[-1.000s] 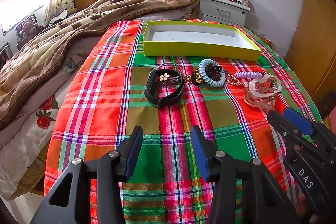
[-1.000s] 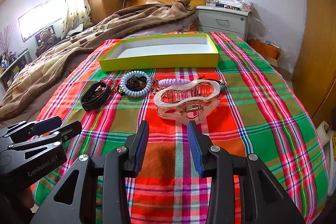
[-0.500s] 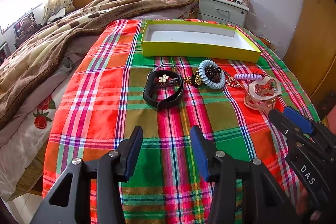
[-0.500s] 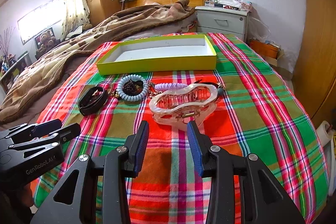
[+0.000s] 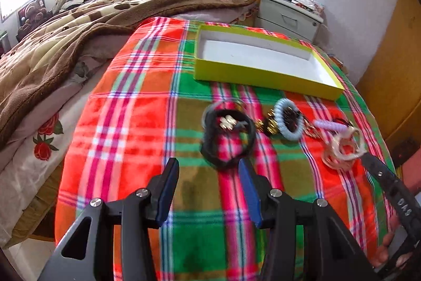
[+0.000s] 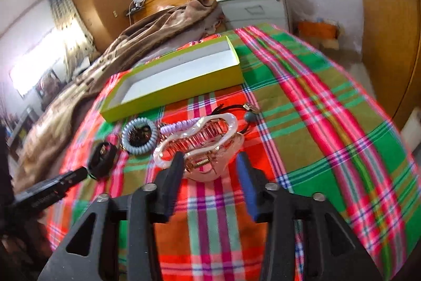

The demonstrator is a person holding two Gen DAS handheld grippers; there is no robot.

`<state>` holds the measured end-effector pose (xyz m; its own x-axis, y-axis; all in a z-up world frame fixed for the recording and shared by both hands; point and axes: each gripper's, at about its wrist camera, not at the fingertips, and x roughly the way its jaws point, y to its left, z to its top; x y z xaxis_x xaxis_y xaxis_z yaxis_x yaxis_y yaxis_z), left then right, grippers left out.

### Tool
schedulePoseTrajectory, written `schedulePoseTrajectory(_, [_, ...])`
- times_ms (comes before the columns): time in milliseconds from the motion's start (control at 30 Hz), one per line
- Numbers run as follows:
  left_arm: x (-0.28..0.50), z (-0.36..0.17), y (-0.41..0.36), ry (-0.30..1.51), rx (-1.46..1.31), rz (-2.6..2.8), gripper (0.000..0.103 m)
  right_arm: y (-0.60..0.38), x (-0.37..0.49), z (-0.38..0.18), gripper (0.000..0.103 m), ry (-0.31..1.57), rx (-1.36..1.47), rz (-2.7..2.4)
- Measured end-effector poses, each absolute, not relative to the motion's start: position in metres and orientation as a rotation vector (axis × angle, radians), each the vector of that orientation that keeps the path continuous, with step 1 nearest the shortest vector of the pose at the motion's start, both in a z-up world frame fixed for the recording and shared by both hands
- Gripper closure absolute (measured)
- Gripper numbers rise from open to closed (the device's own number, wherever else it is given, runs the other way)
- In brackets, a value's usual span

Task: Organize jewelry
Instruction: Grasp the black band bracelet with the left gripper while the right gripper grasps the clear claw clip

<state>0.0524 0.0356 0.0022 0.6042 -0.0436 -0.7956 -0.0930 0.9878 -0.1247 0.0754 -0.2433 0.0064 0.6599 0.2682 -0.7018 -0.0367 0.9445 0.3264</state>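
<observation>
A row of jewelry lies on the plaid cloth in front of an empty yellow-green box (image 5: 252, 75) (image 6: 184, 88). A black band (image 5: 227, 140) (image 6: 102, 157) is at the left, then a light blue coil ring (image 5: 288, 120) (image 6: 139, 136), a lilac coil tie (image 5: 330, 126) (image 6: 179, 127) and a pink clear claw clip (image 5: 344, 149) (image 6: 200, 144). My left gripper (image 5: 209, 173) is open just short of the black band. My right gripper (image 6: 210, 165) is open with its jaws either side of the claw clip's near end.
A brown blanket (image 5: 79, 25) covers the bed's left side. A white nightstand (image 5: 289, 17) stands beyond the box, and a wooden wardrobe (image 6: 389, 17) is at the right. The cloth (image 6: 329, 123) drops off at the right and near edges.
Both grippers have moved forward toward the jewelry. The right one has tilted and come up to the claw clip; the left one is closer to the black band. Both stay open.
</observation>
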Motion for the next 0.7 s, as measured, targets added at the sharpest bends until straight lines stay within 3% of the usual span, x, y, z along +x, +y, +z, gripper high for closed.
schedulePoseTrajectory(233, [0.07, -0.003, 0.045, 0.945, -0.183, 0.028, 0.054, -0.239, 0.097, 0.003, 0.048, 0.881, 0.336, 0.159])
schedulePoseTrajectory(700, [0.087, -0.014, 0.048, 1.007, -0.158, 0.037, 0.054, -0.244, 0.099, 0.004, 0.048, 0.898, 0.083, 0.033])
